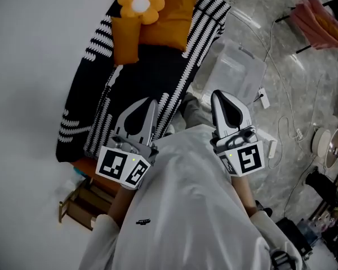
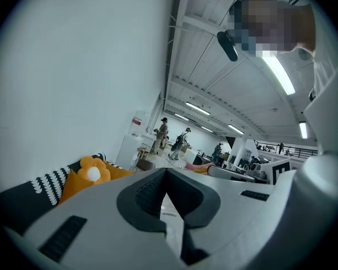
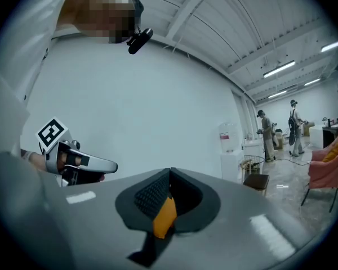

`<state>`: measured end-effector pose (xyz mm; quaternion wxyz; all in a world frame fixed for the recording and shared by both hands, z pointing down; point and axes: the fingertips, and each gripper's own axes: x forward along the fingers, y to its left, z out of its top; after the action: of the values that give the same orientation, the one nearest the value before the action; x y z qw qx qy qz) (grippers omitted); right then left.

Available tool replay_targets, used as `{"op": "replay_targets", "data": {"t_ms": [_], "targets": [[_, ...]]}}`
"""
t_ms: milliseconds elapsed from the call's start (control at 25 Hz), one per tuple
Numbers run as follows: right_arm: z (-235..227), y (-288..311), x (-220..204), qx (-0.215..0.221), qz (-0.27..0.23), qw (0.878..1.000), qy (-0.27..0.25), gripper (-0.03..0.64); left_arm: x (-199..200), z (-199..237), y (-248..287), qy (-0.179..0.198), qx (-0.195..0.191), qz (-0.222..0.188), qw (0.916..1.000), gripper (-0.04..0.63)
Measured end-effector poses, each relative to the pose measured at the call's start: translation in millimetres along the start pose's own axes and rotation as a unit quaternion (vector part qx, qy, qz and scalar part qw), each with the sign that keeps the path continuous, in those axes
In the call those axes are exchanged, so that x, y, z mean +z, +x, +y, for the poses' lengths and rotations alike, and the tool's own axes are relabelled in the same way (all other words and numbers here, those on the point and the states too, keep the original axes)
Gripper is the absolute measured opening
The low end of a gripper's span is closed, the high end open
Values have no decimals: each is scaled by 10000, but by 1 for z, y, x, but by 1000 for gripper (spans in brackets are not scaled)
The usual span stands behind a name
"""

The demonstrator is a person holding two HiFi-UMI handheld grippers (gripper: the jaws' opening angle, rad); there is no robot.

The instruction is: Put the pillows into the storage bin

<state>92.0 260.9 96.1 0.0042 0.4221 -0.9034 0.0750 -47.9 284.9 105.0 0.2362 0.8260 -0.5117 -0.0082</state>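
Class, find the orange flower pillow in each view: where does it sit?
Head view: top centre, flower pillow on the striped sofa.
Left gripper view: lower left.
Right gripper view: only an orange patch past the jaws, flower not discernible.
Shared landmark: white wall.

A black-and-white striped sofa (image 1: 149,75) is set against the white wall (image 1: 34,66), with a cardboard box (image 1: 81,207) at its near end. White cables (image 1: 296,133) are strewn over the grey floor (image 1: 307,83). Further off, a pink chair (image 3: 327,165), a water dispenser (image 3: 228,151) and two people (image 3: 267,135) are seen.
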Motion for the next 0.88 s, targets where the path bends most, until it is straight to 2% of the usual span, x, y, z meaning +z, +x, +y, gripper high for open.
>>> {"op": "replay_targets", "data": {"t_ms": [280, 400, 560, 880], "targets": [[-59, 60, 13, 502, 113, 9986, 82, -1, 42, 6, 63, 116, 454, -165, 9988, 9], [-81, 90, 9, 802, 182, 9966, 59, 0, 49, 8, 89, 152, 669, -117, 9976, 9], [-110, 126, -3, 1100, 293, 9931, 287, 0, 50, 14, 119, 77, 991, -45, 9950, 9], [-119, 187, -29, 1733, 763, 9803, 556, 1, 53, 36, 137, -157, 1472, -39, 9890, 9]]}}
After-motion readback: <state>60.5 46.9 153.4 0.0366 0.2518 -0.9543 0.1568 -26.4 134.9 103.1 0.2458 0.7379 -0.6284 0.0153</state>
